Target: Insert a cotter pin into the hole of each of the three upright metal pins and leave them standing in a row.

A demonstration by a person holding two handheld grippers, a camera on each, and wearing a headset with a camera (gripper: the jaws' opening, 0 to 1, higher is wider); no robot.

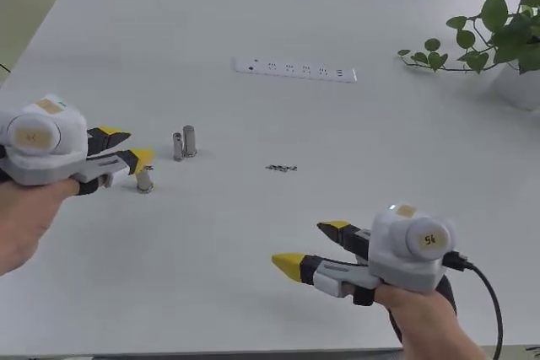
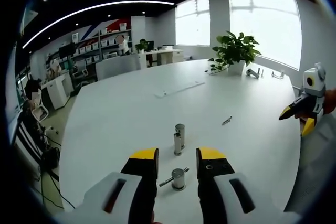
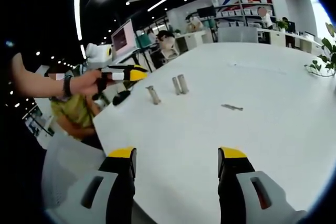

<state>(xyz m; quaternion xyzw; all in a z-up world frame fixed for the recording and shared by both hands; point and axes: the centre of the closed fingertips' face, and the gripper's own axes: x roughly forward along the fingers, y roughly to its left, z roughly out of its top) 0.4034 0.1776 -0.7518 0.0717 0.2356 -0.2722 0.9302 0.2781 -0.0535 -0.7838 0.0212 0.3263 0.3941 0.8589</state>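
A: Where are the pins?
B: On the white worktop (image 1: pixel 253 6), left of centre in the head view. There two pins (image 1: pixel 189 141) stand upright side by side. The third pin (image 1: pixel 145 180) stands lower left of them, with a cotter (image 2: pixel 166 181) sticking out of its side. Some loose cotters (image 1: pixel 281 168) lie near mid-frame.
A: And the tongs?
B: The left tongs (image 1: pixel 135 145), at the left edge, are parted and empty, tips just above the third pin. The right tongs (image 1: pixel 302 244), lower right, are spread wide, holding nothing.
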